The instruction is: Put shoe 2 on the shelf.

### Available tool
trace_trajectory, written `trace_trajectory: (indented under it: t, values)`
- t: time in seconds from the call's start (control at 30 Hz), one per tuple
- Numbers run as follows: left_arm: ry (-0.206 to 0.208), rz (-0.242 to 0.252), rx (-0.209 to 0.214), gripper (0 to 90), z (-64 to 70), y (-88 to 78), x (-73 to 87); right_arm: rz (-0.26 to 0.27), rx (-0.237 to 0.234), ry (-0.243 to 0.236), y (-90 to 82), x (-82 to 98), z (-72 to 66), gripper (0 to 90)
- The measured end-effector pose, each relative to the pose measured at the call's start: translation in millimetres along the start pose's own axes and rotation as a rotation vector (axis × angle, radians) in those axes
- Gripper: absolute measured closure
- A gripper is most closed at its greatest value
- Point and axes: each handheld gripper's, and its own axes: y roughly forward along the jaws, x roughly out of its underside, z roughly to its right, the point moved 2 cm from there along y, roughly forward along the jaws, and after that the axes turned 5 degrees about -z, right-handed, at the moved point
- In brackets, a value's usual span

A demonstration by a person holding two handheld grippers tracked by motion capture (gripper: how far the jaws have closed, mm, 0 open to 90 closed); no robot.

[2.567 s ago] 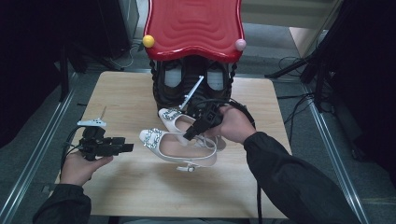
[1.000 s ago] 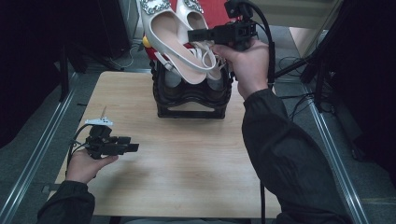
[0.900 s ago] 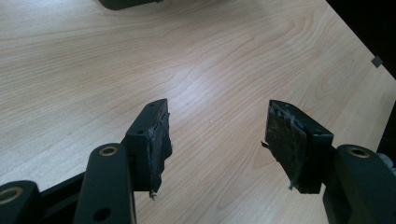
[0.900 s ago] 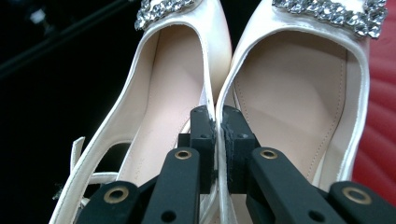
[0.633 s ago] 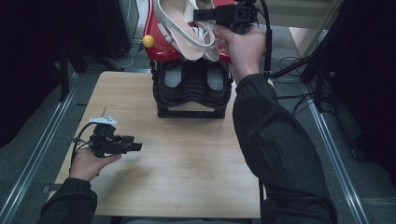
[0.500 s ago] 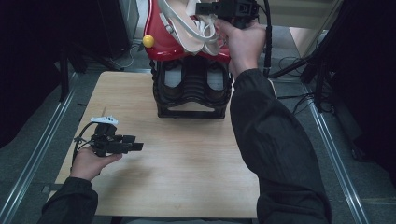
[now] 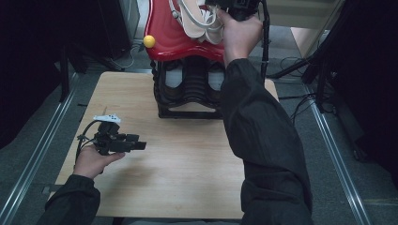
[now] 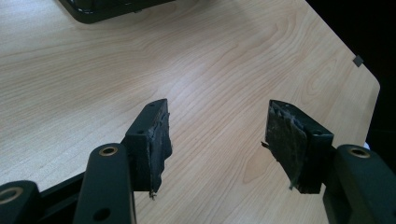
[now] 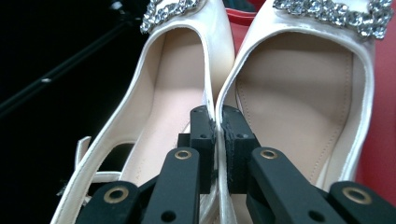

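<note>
A pair of white shoes [image 7: 197, 18] with rhinestone buckles hangs over the red top shelf [image 7: 171, 40] of a shoe rack at the far end of the table. My right gripper [image 7: 217, 8] is shut on them. In the right gripper view its jaws [image 9: 215, 122] pinch the two touching inner edges of the left shoe [image 9: 173, 102] and the right shoe [image 9: 299, 93]. My left gripper [image 7: 140, 146] is held low over the table's left side. It stands open with nothing between its pads [image 8: 217, 135], only bare wood below.
The black lower rack [image 7: 187, 89] stands under the red shelf, with a yellow ball [image 7: 149, 41] at the shelf's left corner. The wooden table [image 7: 178, 173] stretches in front of it. Metal rails run along both sides, and cables lie on the floor at the right.
My right hand has carried the shoes from the table up past the rack, and farther back over the red shelf. The left gripper has stayed where it was, open.
</note>
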Motion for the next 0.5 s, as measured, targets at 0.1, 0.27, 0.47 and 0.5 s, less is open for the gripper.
trace_trajectory:
  t: [0.1,0.27,0.47,0.5]
  values:
    - [0.009,-0.005,0.006,40.0,-1.1,0.0,-0.8,0.004,0.045,0.005,7.7,0.1,3.1,86.4]
    - [0.007,-0.007,0.013,39.9,-1.1,1.5,-1.7,-0.002,0.076,0.016,20.5,5.6,5.9,86.4]
    - [0.018,-0.01,0.014,39.9,-0.1,2.1,-1.9,-0.015,0.1,0.012,30.6,9.2,-1.1,86.2]
    - [0.018,-0.009,0.013,39.9,0.2,2.1,-1.8,-0.012,0.106,0.01,30.7,9.4,-1.5,86.2]
